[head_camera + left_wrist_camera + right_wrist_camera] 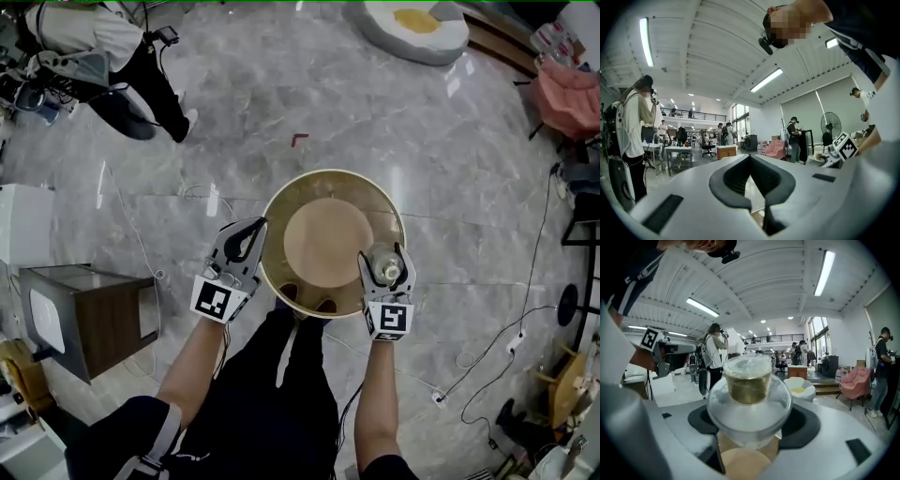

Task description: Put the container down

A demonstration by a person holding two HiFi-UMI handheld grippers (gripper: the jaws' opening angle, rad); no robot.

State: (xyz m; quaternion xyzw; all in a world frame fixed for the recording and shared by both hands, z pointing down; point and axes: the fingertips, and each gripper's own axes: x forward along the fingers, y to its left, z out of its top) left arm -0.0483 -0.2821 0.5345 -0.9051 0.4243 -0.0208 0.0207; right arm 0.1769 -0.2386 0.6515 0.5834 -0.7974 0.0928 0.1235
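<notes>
A clear container with a gold lid [385,268] sits in my right gripper [386,258], whose jaws are shut on its sides. It hangs over the right inner edge of a round tan rimmed tabletop [323,234] in front of me. The right gripper view shows the container [749,390] upright and close, filling the gap of the right gripper [750,423], with tan surface below. My left gripper [246,236] rests at the tabletop's left rim, tips together, holding nothing. From the left gripper view, the left gripper [751,161] has its dark pads meeting.
Grey marble floor surrounds the tabletop. A wooden cabinet [94,314] stands at the left, with a person in a white top [94,47] behind it. A white cushion with a yellow centre [417,28] and a pink chair [567,98] are far right. Cables [506,347] trail at right.
</notes>
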